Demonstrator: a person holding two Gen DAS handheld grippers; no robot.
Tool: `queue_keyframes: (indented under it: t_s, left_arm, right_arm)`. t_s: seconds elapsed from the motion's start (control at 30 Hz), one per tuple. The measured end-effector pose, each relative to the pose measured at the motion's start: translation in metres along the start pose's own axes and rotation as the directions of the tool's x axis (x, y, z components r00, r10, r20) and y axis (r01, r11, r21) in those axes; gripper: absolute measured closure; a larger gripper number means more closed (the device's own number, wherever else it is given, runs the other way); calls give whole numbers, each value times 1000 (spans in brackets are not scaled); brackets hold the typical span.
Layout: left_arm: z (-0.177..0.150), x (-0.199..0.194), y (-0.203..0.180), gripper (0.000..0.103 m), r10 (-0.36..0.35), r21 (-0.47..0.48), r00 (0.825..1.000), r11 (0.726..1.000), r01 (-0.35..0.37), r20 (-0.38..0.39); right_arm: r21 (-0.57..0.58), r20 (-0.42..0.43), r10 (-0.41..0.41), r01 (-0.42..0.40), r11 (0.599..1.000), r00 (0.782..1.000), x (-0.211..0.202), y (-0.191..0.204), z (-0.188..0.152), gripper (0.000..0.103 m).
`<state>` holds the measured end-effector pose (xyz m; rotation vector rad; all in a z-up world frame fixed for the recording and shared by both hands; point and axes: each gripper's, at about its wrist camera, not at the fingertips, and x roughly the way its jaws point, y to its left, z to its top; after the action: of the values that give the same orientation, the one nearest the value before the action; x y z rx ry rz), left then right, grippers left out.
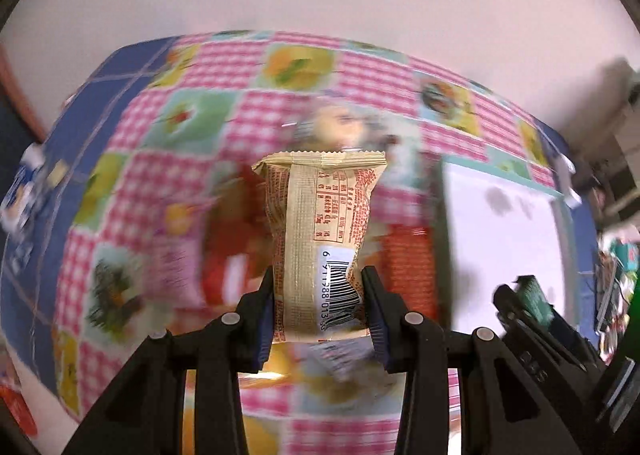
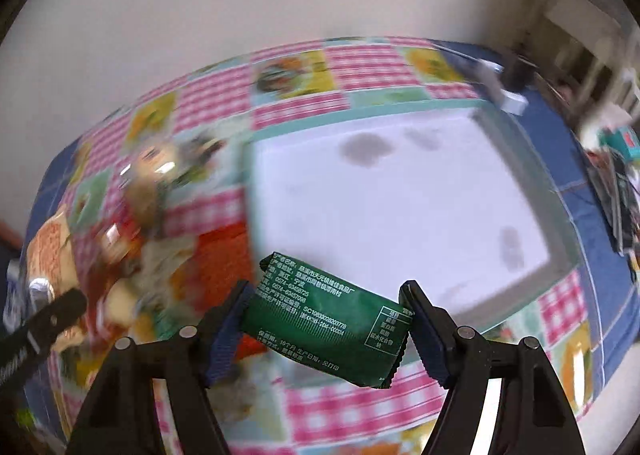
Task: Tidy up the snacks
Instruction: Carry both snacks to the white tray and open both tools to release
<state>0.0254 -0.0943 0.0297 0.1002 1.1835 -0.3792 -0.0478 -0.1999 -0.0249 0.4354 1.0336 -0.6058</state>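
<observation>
My left gripper [image 1: 319, 297] is shut on a tan snack packet [image 1: 320, 231] with red print and a barcode, held upright above the table. My right gripper [image 2: 326, 319] is shut on a dark green snack packet [image 2: 332, 331] with white print, gripped across its width and tilted. In the left wrist view the right gripper with the green packet [image 1: 534, 297] shows at the right. A blurred pile of snacks [image 2: 132, 215] lies on the patchwork tablecloth [image 2: 352, 63] to the left. A white tray [image 2: 400, 207] with a pale green rim lies under and beyond the green packet.
The tray [image 1: 504, 239] also shows at the right of the left wrist view, with an orange-red packet [image 1: 408, 267] beside it. The left gripper's black finger [image 2: 52, 315] enters at the lower left of the right wrist view. Clutter [image 2: 616, 191] sits at the table's right edge. A plain wall stands behind.
</observation>
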Motion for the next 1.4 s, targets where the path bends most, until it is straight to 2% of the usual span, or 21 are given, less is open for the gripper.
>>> queue_keyframes:
  t_s: [0.2,0.37,0.53,0.83,0.87,0.9,0.93,0.97,1.17,1.27,1.3,1.33,1.4]
  left_arm:
    - [18,23,-62,61,-46,90,999,995,48,-18]
    - [27,50,-103,61,-77,144,996,986,82,-35]
    - [39,73,-132,61,-93,167,994,981,100,-52]
    - [63,96,-171,60,-105,215,994,970,111,-36]
    - [65,96,-173,59,-108,217,994,970,113,-33]
    - [66,95,-175,50,-116,220,993,968,119,-30]
    - [68,94,-177,36,-122,222,992,967,125,-29]
    - [68,92,-177,33,-122,223,992,967,125,-27]
    - [67,76,-163,32,-111,192,994,975,109,-1]
    - [64,66,-146,26,-89,176,996,981,86,6]
    - [62,62,-137,18,-76,163,997,984,72,17]
    - [61,59,-131,17,-66,152,997,986,61,26]
    - [57,52,-113,17,-41,122,998,992,36,42]
  right_arm:
    - [133,-19,-41,43,990,999,15,-46,24,26]
    - [173,-10,-86,87,981,996,26,-66,43,26]
    - [198,-5,-134,132,971,991,37,-81,59,26]
    - [247,-4,-190,185,951,982,56,-106,78,26]
    - [252,-8,-188,184,950,982,58,-108,79,26]
    - [257,-14,-186,183,949,983,60,-110,79,26]
    - [261,-19,-186,184,947,982,62,-111,79,26]
    - [263,-22,-187,187,947,982,62,-112,79,26]
    - [240,-30,-165,168,956,986,63,-108,79,25]
    - [226,-10,-145,144,963,989,58,-103,77,17]
    - [221,1,-143,139,965,990,55,-102,76,11]
    - [214,16,-144,137,967,989,50,-99,75,5]
    - [207,37,-141,130,970,989,44,-96,74,0]
